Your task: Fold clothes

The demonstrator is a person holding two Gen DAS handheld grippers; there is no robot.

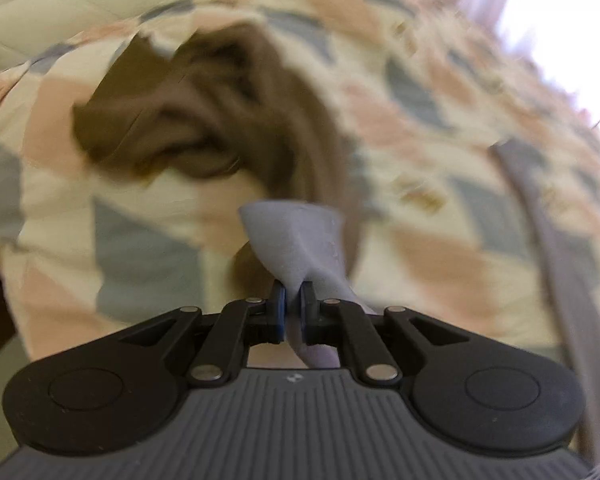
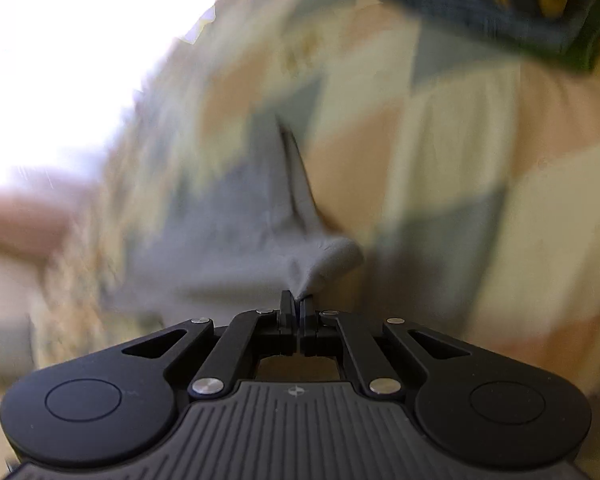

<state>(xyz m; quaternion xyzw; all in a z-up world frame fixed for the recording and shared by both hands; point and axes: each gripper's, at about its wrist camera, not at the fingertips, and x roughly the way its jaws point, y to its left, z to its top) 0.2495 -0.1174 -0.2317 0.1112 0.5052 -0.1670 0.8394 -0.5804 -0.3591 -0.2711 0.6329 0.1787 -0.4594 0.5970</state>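
Grey garment (image 2: 228, 240) hangs pinched at two points over a patchwork quilt (image 1: 440, 128) of cream, peach and slate-blue patches, which fills both blurred views. In the right wrist view it spreads away from the fingertips toward the upper left, a sharp crease running up from the pinch. A crumpled brown garment (image 1: 172, 120) lies on the quilt beyond the left gripper (image 1: 293, 300), and a pile of folded clothes (image 2: 500, 4) sits at the far edge. The left gripper is clamped on a flared grey tuft of the cloth; the right gripper (image 2: 297, 308) is clamped on another bunched corner.
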